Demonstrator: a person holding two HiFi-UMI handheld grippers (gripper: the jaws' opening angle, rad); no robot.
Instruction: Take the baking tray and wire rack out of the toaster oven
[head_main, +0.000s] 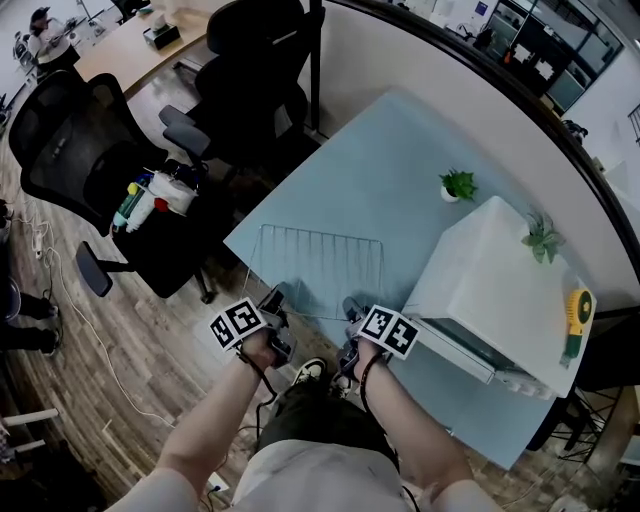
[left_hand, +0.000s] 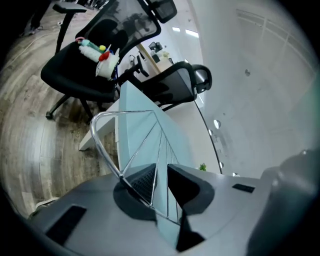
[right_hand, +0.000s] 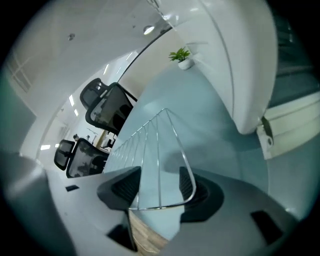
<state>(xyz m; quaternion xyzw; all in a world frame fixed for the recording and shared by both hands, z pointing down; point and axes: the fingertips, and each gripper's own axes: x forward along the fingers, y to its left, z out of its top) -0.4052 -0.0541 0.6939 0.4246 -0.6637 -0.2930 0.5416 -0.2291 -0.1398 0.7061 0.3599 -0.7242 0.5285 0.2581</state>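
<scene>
Wire rack set down flat on the pale blue table, clear of the white toaster oven at right. The left gripper has its jaws a narrow gap apart with the rack's near edge wire between them. The right gripper stands wider around the rack's near corner, pads off the wire. The rack step looks finished. The baking tray shows in no view, so the next move likely means backing both grippers off and turning to the oven.
</scene>
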